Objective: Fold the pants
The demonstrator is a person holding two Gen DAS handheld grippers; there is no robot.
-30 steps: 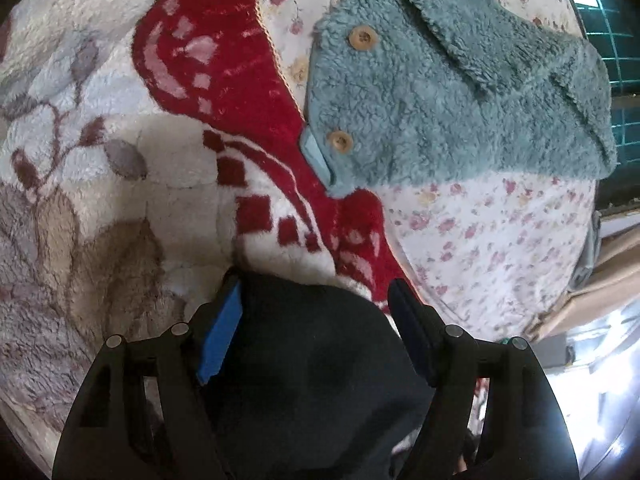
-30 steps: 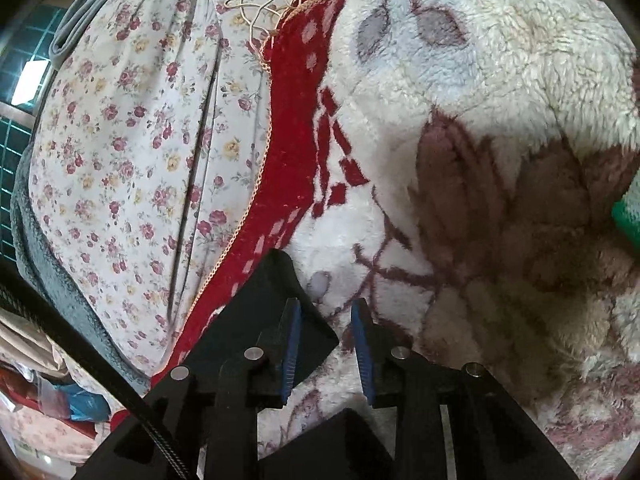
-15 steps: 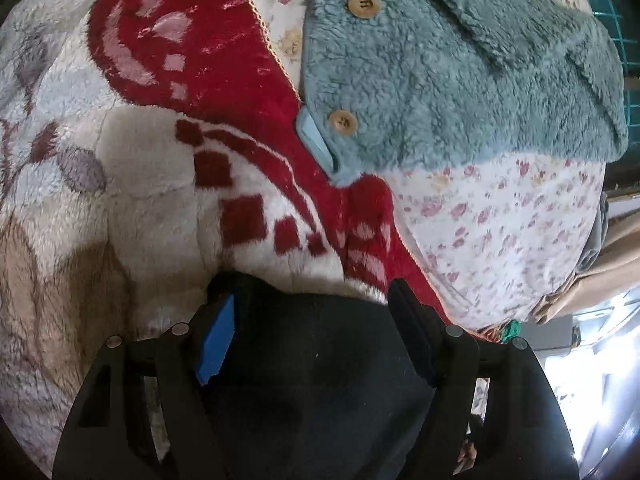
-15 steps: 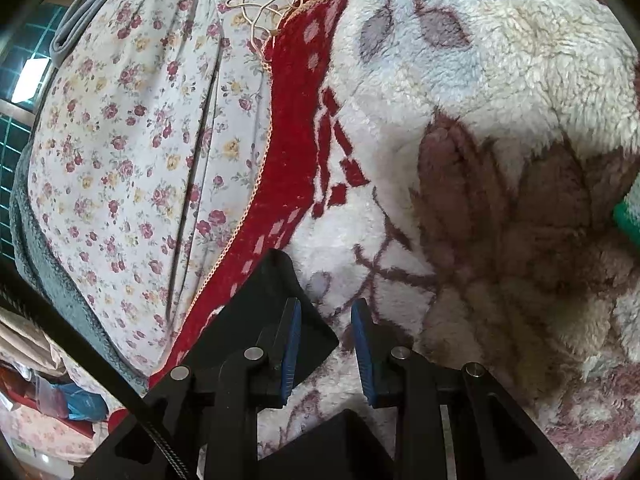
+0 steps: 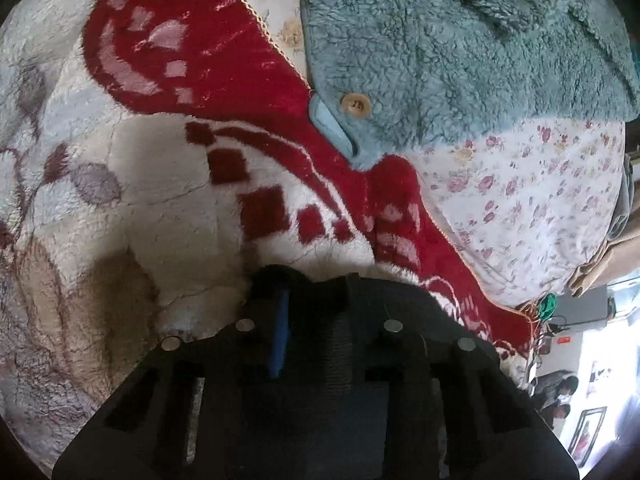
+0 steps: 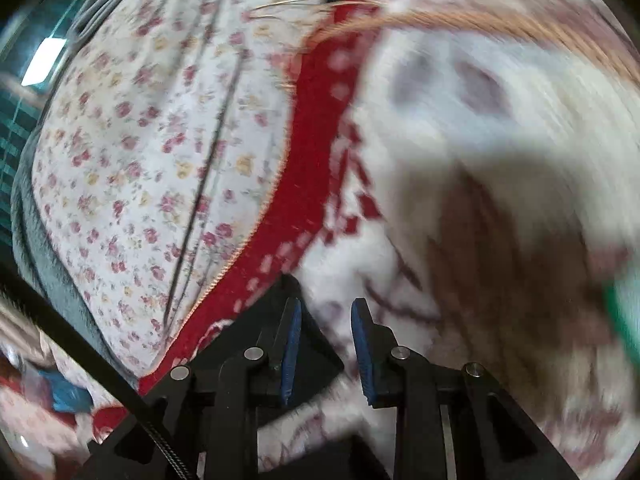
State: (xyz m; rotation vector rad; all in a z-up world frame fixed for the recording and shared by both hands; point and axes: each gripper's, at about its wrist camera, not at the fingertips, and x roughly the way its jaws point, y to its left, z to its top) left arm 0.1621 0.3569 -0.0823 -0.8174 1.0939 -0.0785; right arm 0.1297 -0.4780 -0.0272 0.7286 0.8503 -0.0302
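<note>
The black pants (image 5: 404, 300) lie bunched on a plush white, red and brown blanket (image 5: 160, 168) at the bottom of the left wrist view. My left gripper (image 5: 314, 286) is closing, its fingers drawn in on a fold of that black cloth, with one blue pad (image 5: 280, 332) showing against it. In the blurred right wrist view a corner of the black pants (image 6: 268, 304) lies just left of my right gripper (image 6: 326, 312). Its blue pads stand a narrow gap apart, and only blanket shows between them.
A teal fleece jacket (image 5: 460, 60) with wooden buttons lies beyond the blanket on a floral sheet (image 5: 520, 208). That sheet (image 6: 140, 160) fills the left of the right wrist view. A green item (image 6: 624, 312) sits at its right edge. Room clutter shows past the bed's edge (image 5: 572, 360).
The left jaws have gone from wide around the black cloth to drawn in on it. The right wrist view has rolled and blurred; its jaw gap looks the same.
</note>
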